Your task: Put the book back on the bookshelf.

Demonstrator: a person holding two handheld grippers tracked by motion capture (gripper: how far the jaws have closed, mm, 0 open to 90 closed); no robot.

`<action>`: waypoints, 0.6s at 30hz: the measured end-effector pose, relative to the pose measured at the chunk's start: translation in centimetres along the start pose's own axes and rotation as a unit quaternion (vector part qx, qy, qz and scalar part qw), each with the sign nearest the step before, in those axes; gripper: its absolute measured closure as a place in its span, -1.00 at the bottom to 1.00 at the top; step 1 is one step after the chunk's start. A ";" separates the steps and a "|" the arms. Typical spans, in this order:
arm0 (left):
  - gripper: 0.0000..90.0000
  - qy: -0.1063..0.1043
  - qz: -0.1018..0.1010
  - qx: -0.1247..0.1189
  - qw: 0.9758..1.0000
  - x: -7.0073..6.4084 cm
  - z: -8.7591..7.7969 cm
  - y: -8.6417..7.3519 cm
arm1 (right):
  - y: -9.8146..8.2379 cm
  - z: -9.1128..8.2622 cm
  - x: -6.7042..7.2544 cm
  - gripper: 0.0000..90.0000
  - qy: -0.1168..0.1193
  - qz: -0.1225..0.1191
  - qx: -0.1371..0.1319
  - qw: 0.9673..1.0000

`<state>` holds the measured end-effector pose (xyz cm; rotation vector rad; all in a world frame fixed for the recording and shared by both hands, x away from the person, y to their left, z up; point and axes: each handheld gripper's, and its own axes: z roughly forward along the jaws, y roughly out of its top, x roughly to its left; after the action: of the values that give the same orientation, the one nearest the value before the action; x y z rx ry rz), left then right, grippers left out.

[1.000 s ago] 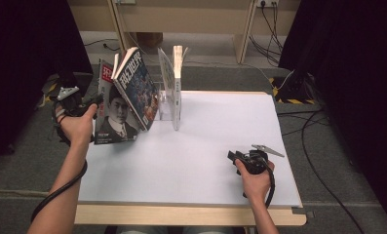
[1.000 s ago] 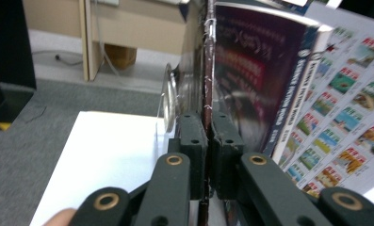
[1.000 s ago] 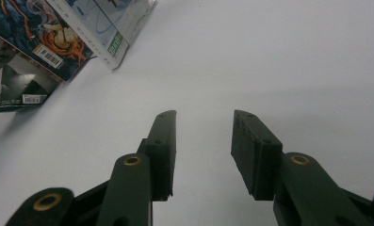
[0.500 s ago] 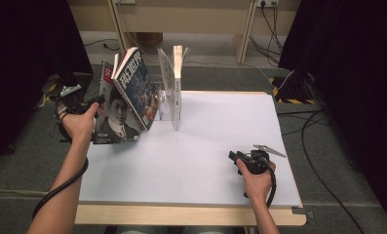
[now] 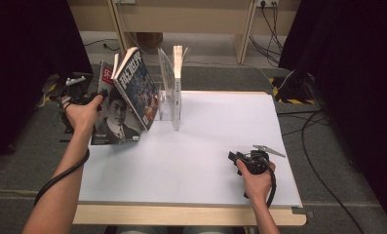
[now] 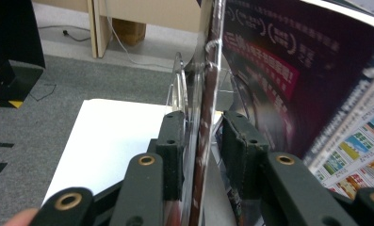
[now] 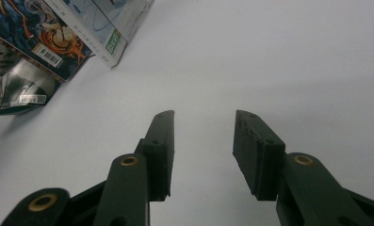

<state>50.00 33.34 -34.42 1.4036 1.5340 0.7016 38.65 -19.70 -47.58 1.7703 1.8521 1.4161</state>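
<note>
Magazine (image 5: 114,117) with the portrait cover stands at the far left of your table (image 5: 205,165), leaning against the magazine (image 5: 138,87) beside it, which tilts toward a clear rack (image 5: 174,92). Your left gripper (image 6: 201,141) straddles the portrait magazine's edge; its jaws have just been opening, the edge lies between them, and the right pad stands clear of it. Your left hand (image 5: 81,114) is at the table's left edge. Your right gripper (image 7: 203,150) sits near the right side, well apart, jaws open over bare table.
</note>
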 end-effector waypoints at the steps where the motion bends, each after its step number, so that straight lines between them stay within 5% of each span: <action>1: 0.53 0.000 0.000 0.000 1.000 0.0 0.0 0.0 | 0.0 0.0 0.0 0.33 0.000 0.000 0.000 1.000; 18: 0.72 0.027 0.031 0.054 0.998 -0.1 1.8 2.5 | -0.1 0.0 -0.2 0.32 0.001 0.001 0.008 1.000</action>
<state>52.72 33.47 -32.94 1.5306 1.5958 0.7074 38.65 -19.85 -47.79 1.7802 1.8676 1.4084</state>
